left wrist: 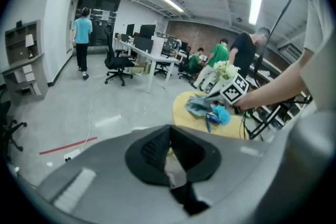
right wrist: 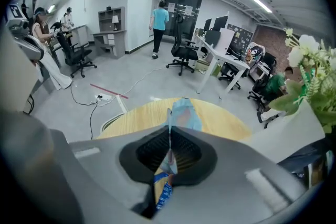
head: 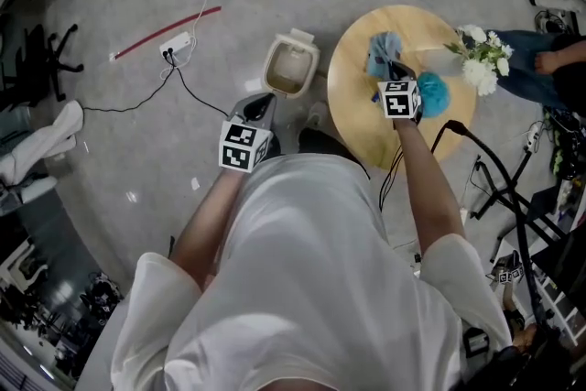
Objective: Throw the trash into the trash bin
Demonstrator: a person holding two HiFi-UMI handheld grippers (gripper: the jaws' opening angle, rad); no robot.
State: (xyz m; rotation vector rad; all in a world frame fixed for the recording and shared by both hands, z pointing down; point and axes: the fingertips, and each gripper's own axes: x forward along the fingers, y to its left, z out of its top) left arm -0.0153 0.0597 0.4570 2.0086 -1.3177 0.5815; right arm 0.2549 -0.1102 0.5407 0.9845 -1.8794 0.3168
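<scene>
My right gripper (head: 396,69) (right wrist: 169,136) is shut on a light blue wrapper (head: 385,48) (right wrist: 185,115) and holds it above the round wooden table (head: 366,119) (right wrist: 220,120). The wrapper sticks out past the fingertips, and a printed blue end hangs behind them. A teal fluffy item (head: 433,93) (left wrist: 221,115) lies on the table beside that gripper. The beige trash bin (head: 291,65) stands open on the floor left of the table. My left gripper (head: 260,107) (left wrist: 169,134) hovers near the bin with its jaws together. A pale patch shows behind its tips; I cannot tell what it is.
White flowers (head: 482,59) stand at the table's right edge, with a person's leg (head: 536,69) beyond. A power strip (head: 176,44) with cables and a red strip (head: 169,32) lie on the floor at left. Black stands and cords (head: 499,174) crowd the right side.
</scene>
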